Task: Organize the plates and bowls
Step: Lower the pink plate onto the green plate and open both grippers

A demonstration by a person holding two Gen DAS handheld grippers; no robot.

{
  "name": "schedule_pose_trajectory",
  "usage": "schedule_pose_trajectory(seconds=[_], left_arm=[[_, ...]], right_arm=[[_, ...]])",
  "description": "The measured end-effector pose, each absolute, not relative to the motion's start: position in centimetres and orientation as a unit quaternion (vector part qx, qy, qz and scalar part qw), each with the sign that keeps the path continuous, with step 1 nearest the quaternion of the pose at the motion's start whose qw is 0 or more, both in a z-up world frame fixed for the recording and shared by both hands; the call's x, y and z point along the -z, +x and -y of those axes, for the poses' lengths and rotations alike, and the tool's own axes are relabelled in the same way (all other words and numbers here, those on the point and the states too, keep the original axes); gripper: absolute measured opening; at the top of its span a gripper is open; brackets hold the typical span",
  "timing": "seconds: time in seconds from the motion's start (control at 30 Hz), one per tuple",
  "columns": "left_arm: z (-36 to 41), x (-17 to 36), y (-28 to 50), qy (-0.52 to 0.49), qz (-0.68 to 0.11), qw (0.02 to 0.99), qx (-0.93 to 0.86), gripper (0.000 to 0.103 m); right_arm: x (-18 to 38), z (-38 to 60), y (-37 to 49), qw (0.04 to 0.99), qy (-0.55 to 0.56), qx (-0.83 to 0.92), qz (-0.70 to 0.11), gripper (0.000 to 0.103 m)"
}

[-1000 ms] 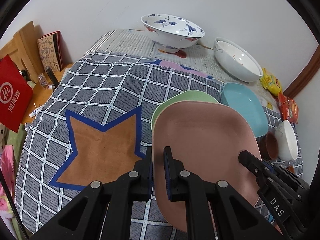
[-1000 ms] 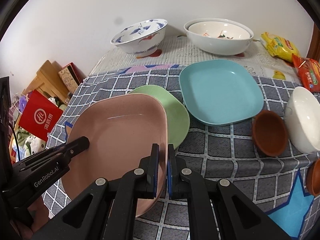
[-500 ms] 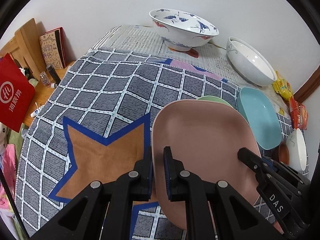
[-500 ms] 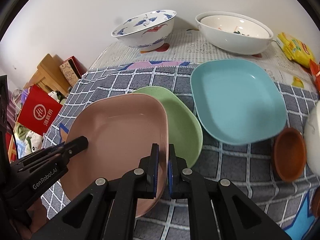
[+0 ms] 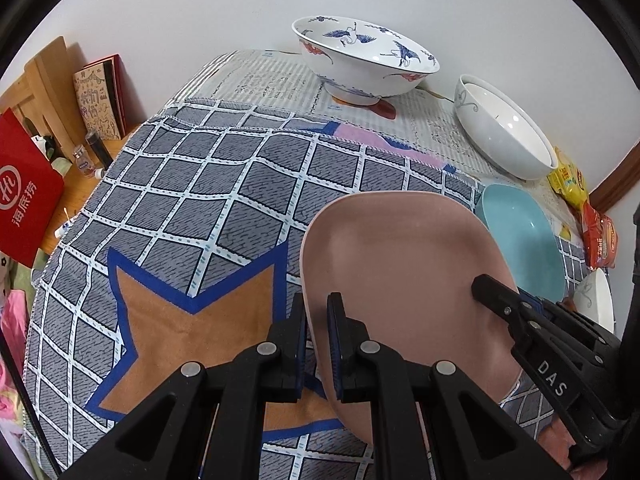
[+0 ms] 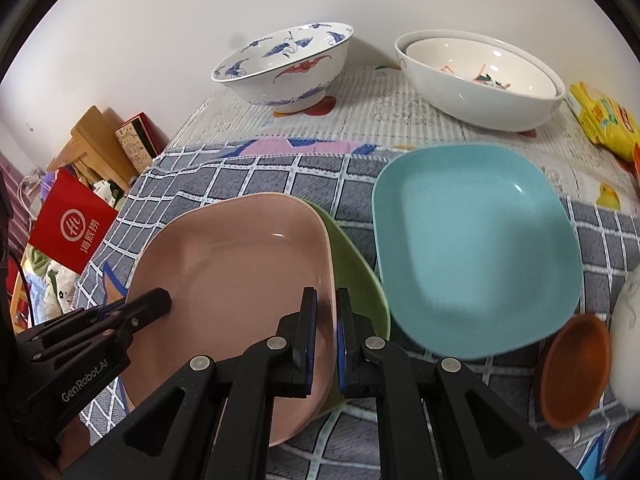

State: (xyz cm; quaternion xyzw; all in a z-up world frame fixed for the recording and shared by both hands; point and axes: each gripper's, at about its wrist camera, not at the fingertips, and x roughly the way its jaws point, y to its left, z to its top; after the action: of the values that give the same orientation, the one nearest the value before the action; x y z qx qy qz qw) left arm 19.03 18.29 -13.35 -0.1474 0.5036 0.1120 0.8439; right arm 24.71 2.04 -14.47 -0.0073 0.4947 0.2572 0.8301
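Both grippers hold one pink plate [image 5: 400, 272], also seen in the right wrist view [image 6: 240, 272]. My left gripper [image 5: 317, 344] is shut on its left rim. My right gripper [image 6: 326, 336] is shut on its right rim. The pink plate lies over a green plate [image 6: 356, 280], which is almost fully covered. A teal plate [image 6: 472, 248] lies just right of them, also in the left wrist view [image 5: 524, 244]. A crane-pattern bowl [image 6: 284, 68] and a nested pair of white bowls [image 6: 480, 80] stand at the back.
A small brown bowl [image 6: 572, 364] and a white bowl [image 6: 628, 336] sit at the right. Snack packets [image 6: 600, 124] lie at the back right. The table carries a checked cloth [image 5: 192, 200] with a brown star patch. A red bag [image 5: 24, 208] and books stand off its left edge.
Both grippers have carried the pink plate forward and over the green plate, which is now nearly covered. The back bowls and teal plate look closer.
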Motion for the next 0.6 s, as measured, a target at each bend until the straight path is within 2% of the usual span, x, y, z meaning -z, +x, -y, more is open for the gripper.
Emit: schedule_pose_trajectory(seconds=[0.4, 0.6], left_arm=[[-18.3, 13.5, 18.9, -0.161, -0.504, 0.842, -0.108, 0.01], [-18.2, 13.3, 18.6, -0.164, -0.508, 0.84, -0.102, 0.014]], right_arm=[[13.9, -2.8, 25.5, 0.837, -0.03, -0.27, -0.474, 0.02], [12.8, -2.6, 25.2, 0.847, -0.038, -0.264, -0.46, 0.026]])
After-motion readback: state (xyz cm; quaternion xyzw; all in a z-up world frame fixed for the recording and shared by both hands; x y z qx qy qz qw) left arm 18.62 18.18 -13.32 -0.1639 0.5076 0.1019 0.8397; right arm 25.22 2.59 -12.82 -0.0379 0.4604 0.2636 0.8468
